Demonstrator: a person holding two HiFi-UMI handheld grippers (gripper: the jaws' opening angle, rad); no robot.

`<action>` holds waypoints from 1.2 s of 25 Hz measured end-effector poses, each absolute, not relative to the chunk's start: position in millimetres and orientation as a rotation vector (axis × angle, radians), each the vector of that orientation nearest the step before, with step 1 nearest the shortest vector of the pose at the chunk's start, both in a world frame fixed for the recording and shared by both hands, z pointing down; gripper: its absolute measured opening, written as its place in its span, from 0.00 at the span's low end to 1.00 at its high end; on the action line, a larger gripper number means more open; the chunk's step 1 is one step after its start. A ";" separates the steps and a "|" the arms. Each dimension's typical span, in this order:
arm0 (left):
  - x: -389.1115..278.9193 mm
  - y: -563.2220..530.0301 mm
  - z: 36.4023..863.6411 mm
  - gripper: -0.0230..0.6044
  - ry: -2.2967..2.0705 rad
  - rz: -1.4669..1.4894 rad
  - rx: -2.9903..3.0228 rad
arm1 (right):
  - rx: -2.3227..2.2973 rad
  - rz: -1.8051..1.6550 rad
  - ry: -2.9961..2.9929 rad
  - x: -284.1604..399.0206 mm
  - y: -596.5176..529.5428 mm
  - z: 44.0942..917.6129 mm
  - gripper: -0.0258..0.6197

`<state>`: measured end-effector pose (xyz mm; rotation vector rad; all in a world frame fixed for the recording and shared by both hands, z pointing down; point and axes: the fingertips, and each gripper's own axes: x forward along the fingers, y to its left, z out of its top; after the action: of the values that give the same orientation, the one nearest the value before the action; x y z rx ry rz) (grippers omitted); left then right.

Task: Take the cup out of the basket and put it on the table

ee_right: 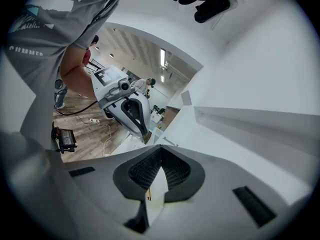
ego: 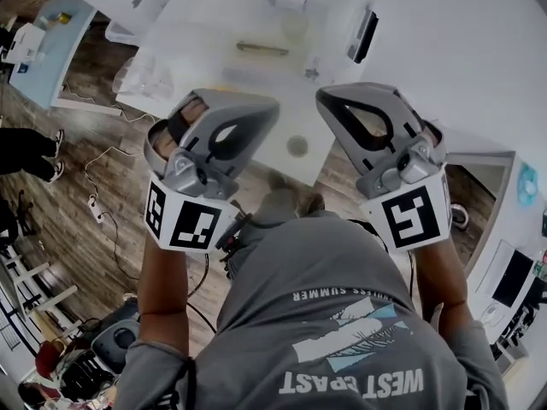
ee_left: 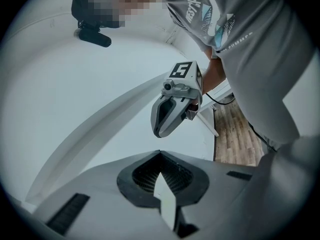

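Resting between neither pair of fingers, the cup cannot be told for certain; a small round thing (ego: 297, 146) sits on the white table (ego: 256, 84) just beyond both grippers. The left gripper (ego: 267, 109) and right gripper (ego: 326, 99) are each closed on nothing, side by side.

Your left gripper (ego: 232, 114) and right gripper (ego: 342, 102) sit side by side before your chest, apart, each off to the side of the other's jaws. The table (ego: 427, 49) spreads ahead of and below both jaw tips. On it a roll (ego: 289, 1) and a bar (ego: 261, 49) lie ahead between the two pairs, and a flat device (ego: 363, 34) lies ahead of the right jaws. The floor (ego: 85, 143), with a power strip (ego: 94, 207) on it, lies left of the left jaws.
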<state>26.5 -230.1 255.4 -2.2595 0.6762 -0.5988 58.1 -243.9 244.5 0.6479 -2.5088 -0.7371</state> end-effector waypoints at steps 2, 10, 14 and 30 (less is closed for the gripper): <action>15.7 -244.5 253.4 0.05 0.660 -0.581 -2.267 | 0.662 -0.728 -2.497 46.3 -260.0 243.7 0.06; -12.7 -285.0 260.1 0.05 0.604 -0.517 -2.283 | 0.723 -0.710 -2.425 20.4 -310.8 248.6 0.06; -20.4 -293.3 266.1 0.05 0.601 -0.501 -2.301 | 0.708 -0.684 -2.384 11.7 -334.5 258.0 0.06; -70.4 -328.4 251.7 0.05 0.786 -0.520 -2.324 | 0.391 -0.360 -2.056 -20.9 -481.2 371.3 0.18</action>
<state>-70.4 -328.4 251.7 -2.3243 0.7862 -0.5201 -20.9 -481.2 371.3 0.3909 -2.0557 -0.3601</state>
